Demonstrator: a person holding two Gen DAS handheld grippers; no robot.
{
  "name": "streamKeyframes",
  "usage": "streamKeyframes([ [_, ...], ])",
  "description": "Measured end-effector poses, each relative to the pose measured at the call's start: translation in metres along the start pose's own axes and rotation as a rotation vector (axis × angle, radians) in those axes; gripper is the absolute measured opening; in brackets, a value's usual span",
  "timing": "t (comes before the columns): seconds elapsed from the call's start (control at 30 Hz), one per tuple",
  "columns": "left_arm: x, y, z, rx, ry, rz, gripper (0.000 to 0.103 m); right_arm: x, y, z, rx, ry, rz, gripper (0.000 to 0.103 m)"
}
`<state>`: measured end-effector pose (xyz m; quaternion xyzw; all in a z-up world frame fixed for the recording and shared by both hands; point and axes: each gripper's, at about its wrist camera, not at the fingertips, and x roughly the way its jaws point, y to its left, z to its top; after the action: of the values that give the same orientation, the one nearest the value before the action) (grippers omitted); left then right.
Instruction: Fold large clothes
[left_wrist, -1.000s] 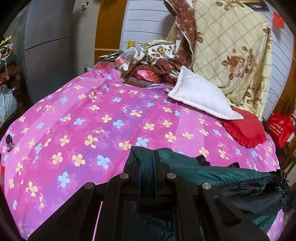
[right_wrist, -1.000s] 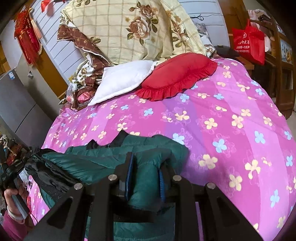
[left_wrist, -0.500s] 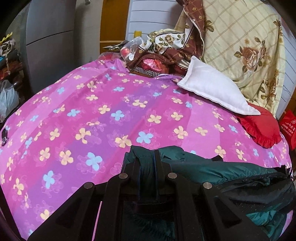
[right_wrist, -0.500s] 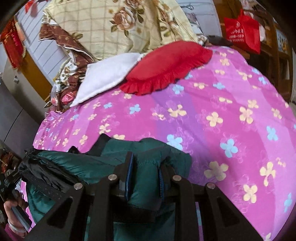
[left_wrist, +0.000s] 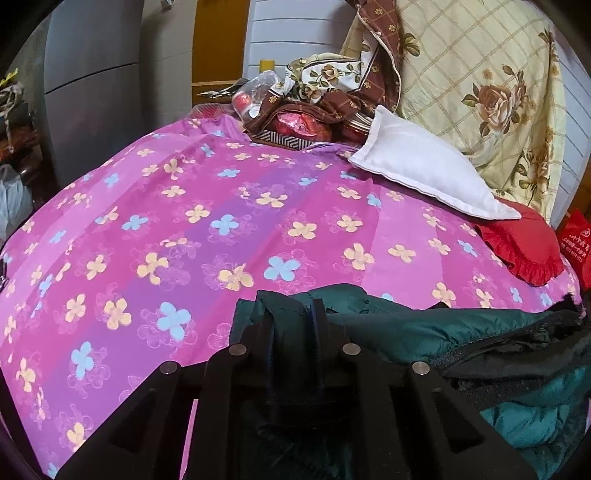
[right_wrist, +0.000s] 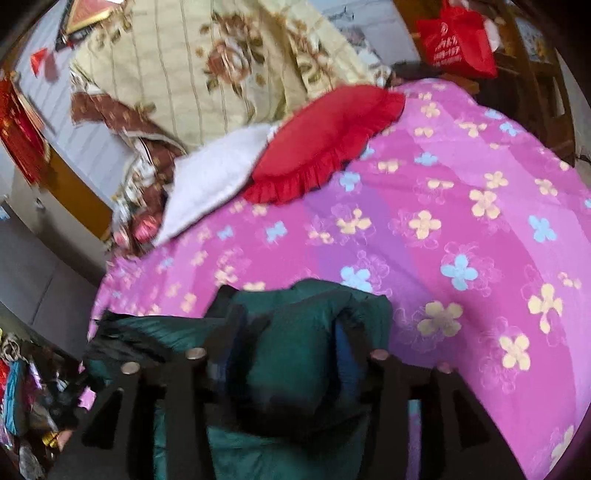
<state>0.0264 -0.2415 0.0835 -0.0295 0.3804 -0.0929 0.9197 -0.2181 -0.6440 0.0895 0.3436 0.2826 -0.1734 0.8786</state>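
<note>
My fingers (left_wrist: 318, 321) are matt black plastic with dull metal pins. The green puffer jacket (left_wrist: 406, 325) is smooth synthetic cloth with a slight sheen. The floral bedsheet (left_wrist: 221, 221) is smooth printed cloth. The red cushion (right_wrist: 325, 140) is frilled satin-like cloth; the white pillow (left_wrist: 424, 173) is plain matt cloth.

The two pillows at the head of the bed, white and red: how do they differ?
The white pillow is plain-edged; the red pillow has a ruffled border. The white one lies nearer the brown bedding pile, and its corner overlaps the red one. Both rest on the pink flowered bedspread.
</note>
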Motion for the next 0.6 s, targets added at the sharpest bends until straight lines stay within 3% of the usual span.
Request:
streamKeyframes([
  [0.1, -0.005, 0.002, 0.001, -0.002, -0.011, -0.013, 0.001, -0.023, 0.013, -0.003, -0.067, -0.078, -0.025, 0.061],
  [0.3, -0.018, 0.004, 0.004, 0.002, -0.034, -0.042, 0.009, -0.02, 0.044, -0.017, -0.195, 0.017, 0.023, 0.061],
  [0.37, -0.025, 0.006, 0.006, 0.002, -0.051, -0.055, 0.015, -0.015, 0.061, -0.029, -0.263, 0.047, 0.039, 0.061],
  [0.43, -0.034, 0.01, 0.01, -0.001, -0.091, -0.05, 0.034, -0.009, 0.077, -0.041, -0.331, 0.066, 0.036, 0.061],
  [0.53, -0.051, 0.02, 0.018, -0.027, -0.156, -0.059, 0.043, -0.002, 0.1, -0.055, -0.405, 0.089, 0.043, 0.061],
  [0.6, -0.06, 0.025, 0.023, -0.041, -0.164, -0.067, 0.044, 0.003, 0.116, -0.064, -0.45, 0.097, 0.054, 0.061],
])
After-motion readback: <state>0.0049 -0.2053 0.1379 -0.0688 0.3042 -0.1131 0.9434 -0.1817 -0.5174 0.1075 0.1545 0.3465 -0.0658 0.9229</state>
